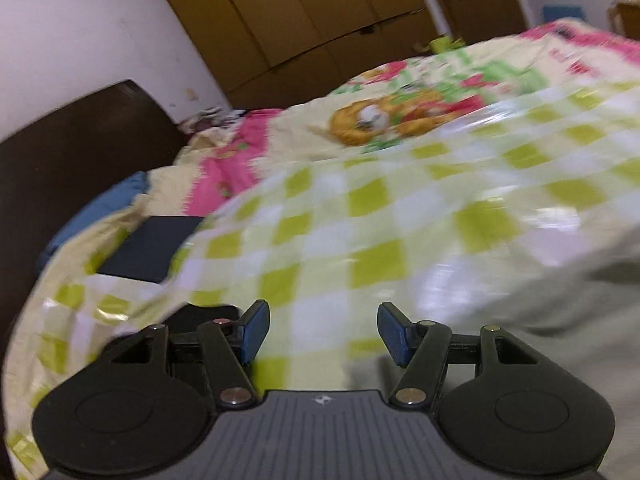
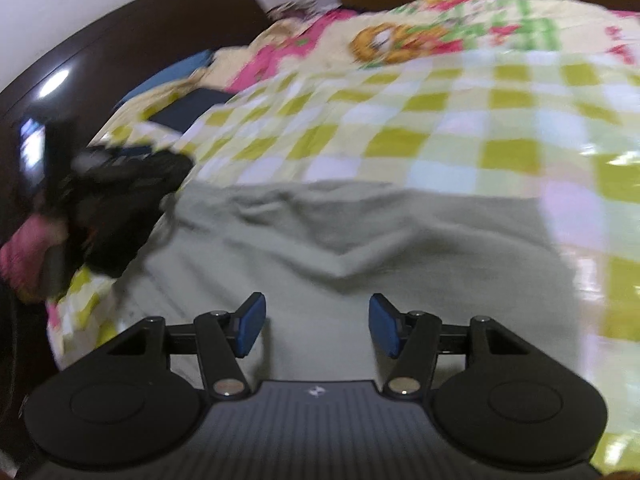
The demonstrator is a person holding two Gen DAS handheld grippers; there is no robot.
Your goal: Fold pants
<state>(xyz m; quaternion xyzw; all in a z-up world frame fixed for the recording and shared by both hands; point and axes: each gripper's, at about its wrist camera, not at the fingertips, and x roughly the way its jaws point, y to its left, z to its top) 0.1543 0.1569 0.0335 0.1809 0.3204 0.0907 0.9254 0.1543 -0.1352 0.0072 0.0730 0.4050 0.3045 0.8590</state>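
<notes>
Right gripper (image 2: 317, 326): jaws apart, nothing between the blue pads, hovering over the grey pants (image 2: 360, 248). Left gripper (image 1: 323, 334): jaws wide, empty, over the green-checked sheet (image 1: 360, 220), beside the pants' left edge. Pants lie flat and wrinkled on the bed; dark headboard (image 2: 140, 40) behind.

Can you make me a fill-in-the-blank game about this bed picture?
1. The pants lying on the bed are ____ in colour.
2. The cover under them has white and ____ squares.
3. The right gripper has its jaws ____, with nothing between them.
4. The left gripper has ____ pads.

Missing words: grey; green; open; blue
</notes>
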